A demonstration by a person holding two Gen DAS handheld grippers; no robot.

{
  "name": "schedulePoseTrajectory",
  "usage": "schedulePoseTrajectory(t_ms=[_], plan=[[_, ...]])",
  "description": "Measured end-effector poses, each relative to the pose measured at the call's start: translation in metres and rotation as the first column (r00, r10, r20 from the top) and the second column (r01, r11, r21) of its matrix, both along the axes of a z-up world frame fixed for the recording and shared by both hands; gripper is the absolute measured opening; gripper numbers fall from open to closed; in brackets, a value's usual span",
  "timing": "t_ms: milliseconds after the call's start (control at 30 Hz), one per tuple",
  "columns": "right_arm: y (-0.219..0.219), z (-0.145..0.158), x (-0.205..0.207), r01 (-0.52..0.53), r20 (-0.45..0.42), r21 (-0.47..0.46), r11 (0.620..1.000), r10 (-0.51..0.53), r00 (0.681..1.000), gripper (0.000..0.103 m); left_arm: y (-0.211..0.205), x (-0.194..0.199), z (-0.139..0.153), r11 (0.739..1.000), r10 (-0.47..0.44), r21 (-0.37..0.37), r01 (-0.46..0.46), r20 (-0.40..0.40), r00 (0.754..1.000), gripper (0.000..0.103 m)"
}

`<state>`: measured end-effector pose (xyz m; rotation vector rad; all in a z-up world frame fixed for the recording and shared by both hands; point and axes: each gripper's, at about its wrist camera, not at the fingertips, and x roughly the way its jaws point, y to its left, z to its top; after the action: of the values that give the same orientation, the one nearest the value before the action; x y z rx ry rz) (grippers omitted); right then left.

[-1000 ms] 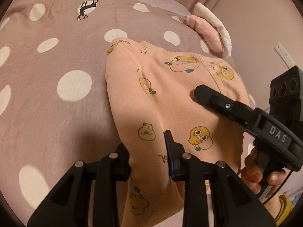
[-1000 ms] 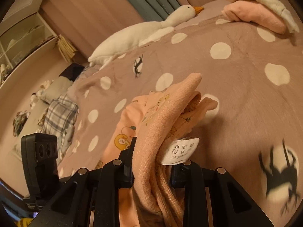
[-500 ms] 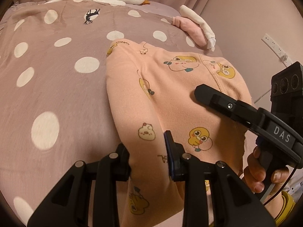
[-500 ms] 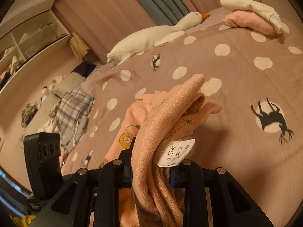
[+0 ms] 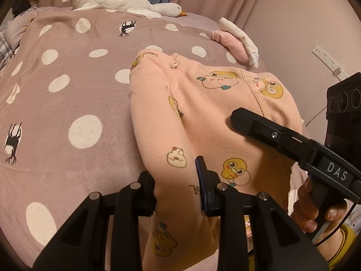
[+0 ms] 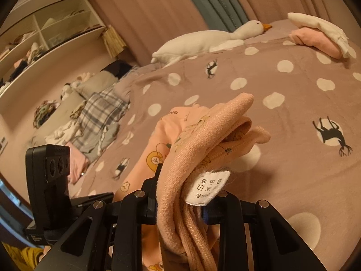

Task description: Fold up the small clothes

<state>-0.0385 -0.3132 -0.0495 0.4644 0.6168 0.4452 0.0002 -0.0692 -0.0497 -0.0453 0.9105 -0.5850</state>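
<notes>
Small peach pants (image 5: 203, 113) printed with yellow ducks hang lifted above the bed, seen in both wrist views. My left gripper (image 5: 177, 188) is shut on one leg of the pants. My right gripper (image 6: 180, 194) is shut on the bunched waistband (image 6: 203, 140), where a white care label (image 6: 206, 186) sticks out. The right gripper also shows in the left wrist view (image 5: 293, 144), at the right edge of the cloth.
The bed has a mauve polka-dot cover (image 5: 67, 101). A white plush goose (image 5: 126, 3) lies at the far edge. A folded pink and white stack (image 5: 234, 40) sits far right. Plaid clothes (image 6: 99, 113) and shelves (image 6: 45, 33) are at the left.
Both grippers have risen with the pants, so more of the bed and room shows. The grips have not changed.
</notes>
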Motion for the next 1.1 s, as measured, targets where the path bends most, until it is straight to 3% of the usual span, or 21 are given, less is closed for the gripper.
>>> schedulePoseTrajectory(t_ms=[1100], plan=[[0.087,0.03,0.005,-0.174,0.059,-0.122,0.977,0.182,0.982,0.028,0.082,-0.021,0.018,0.983,0.175,-0.061,-0.173,0.031,0.984,0.029]])
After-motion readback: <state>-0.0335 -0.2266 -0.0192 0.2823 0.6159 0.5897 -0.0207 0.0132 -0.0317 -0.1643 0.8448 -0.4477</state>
